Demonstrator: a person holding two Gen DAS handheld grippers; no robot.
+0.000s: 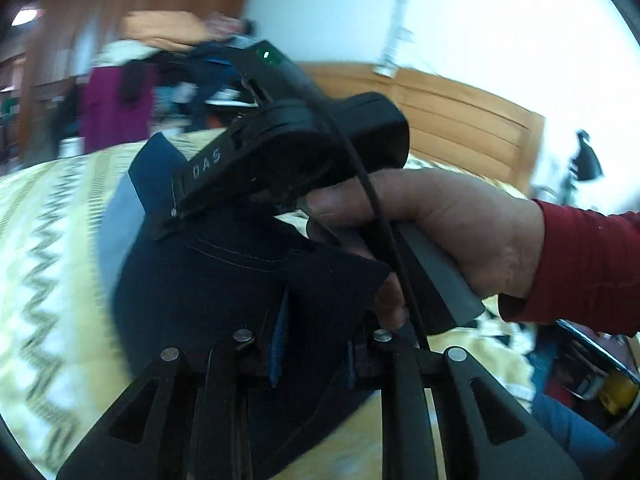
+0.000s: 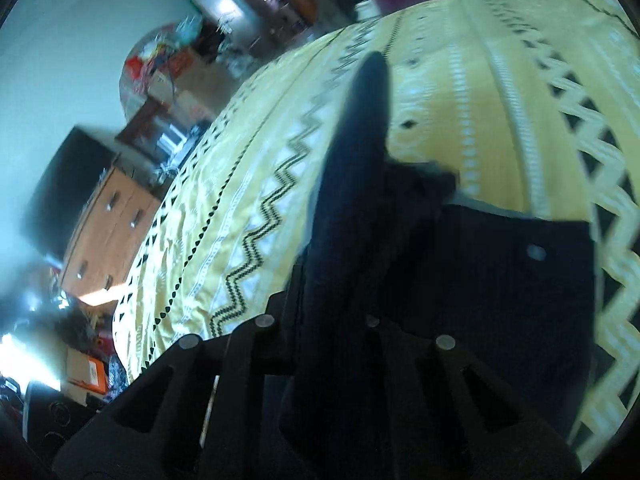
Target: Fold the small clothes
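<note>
A dark navy garment (image 1: 216, 276) with pale stitching hangs above the yellow zigzag bedcover (image 1: 48, 240). My left gripper (image 1: 316, 344) is at the bottom of the left wrist view, its blue pads (image 1: 280, 336) closed on a fold of this cloth. A hand (image 1: 440, 220) in a red sleeve (image 1: 592, 264) holds my right gripper (image 1: 170, 218), whose tips pinch the garment's upper edge. In the right wrist view the navy garment (image 2: 500, 272), with a small button, drapes over my right gripper (image 2: 340, 320) and hides its fingertips. A narrow part of it rises toward the bedcover (image 2: 440, 100).
A wooden headboard (image 1: 460, 120) stands behind the bed. Piled clothes (image 1: 160, 36) and a purple garment (image 1: 116, 108) lie at the far end. Beside the bed are a wooden dresser (image 2: 112, 232), a black screen (image 2: 60, 192) and floor clutter (image 2: 84, 372).
</note>
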